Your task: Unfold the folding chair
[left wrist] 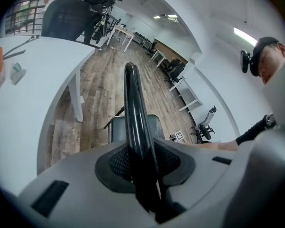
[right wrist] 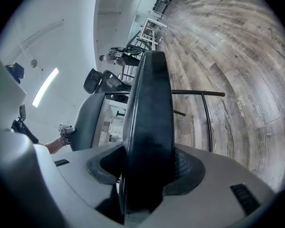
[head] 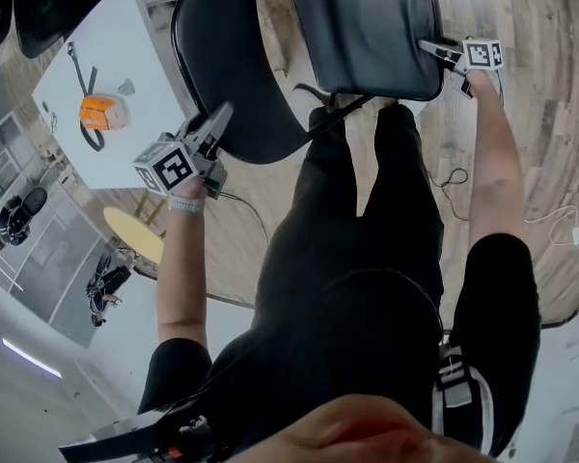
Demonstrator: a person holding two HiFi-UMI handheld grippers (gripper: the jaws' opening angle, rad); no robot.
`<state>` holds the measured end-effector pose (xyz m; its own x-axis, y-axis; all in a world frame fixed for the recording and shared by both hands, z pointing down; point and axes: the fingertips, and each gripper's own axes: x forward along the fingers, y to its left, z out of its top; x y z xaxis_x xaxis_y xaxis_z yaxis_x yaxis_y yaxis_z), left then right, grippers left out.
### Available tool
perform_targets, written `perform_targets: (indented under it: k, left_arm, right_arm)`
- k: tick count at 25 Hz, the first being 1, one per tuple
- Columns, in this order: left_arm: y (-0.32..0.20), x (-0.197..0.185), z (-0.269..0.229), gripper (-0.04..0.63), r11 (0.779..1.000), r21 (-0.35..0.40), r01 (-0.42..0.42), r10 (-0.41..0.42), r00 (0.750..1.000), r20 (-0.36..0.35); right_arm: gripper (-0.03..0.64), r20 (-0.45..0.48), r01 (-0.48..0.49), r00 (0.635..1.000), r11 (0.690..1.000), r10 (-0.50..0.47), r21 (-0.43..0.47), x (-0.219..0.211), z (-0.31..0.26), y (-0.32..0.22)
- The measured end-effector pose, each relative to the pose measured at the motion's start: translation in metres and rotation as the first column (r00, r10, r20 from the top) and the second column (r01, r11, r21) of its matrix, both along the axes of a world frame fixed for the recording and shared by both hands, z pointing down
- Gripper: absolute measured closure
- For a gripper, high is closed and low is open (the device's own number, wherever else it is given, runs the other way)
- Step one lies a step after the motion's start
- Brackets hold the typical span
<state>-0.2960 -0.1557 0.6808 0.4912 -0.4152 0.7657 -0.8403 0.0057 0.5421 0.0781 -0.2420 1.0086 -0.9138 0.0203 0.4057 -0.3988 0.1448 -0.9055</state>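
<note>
The black folding chair stands in front of me on the wood floor. Its curved backrest (head: 234, 66) is at the upper left of the head view, and its padded seat (head: 367, 27) lies at the upper right. My left gripper (head: 220, 119) is shut on the backrest's lower rim, which runs as a thin black edge (left wrist: 132, 108) between the jaws of that gripper (left wrist: 143, 167). My right gripper (head: 432, 48) is shut on the seat's right edge, seen as a thick black slab (right wrist: 149, 103) in its jaws (right wrist: 147, 172). A chair frame tube (right wrist: 199, 93) shows beyond.
A white table (head: 140, 37) stands left of the chair, with an orange object (head: 102, 112) and a strap on it. My legs (head: 367, 210) are close against the chair. A cable (head: 560, 225) lies on the floor at the right. Office chairs and desks (left wrist: 173, 70) stand farther off.
</note>
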Motion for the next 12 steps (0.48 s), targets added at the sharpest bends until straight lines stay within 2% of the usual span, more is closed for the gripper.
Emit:
perform_targets:
  k: [10, 12]
  left_arm:
    - [0.003, -0.009, 0.036, 0.502, 0.999, -0.035, 0.001, -0.002, 1.0, -0.028]
    - [0.003, -0.006, 0.041, 0.502, 0.999, -0.044, -0.003, 0.002, 1.0, -0.028]
  right_arm:
    - [0.391, -0.01, -0.005, 1.0, 1.0, 0.005, -0.028, 0.034, 0.049, -0.007]
    - [0.388, 0.022, -0.01, 1.0, 1.0, 0.01, -0.03, 0.037, 0.055, -0.008]
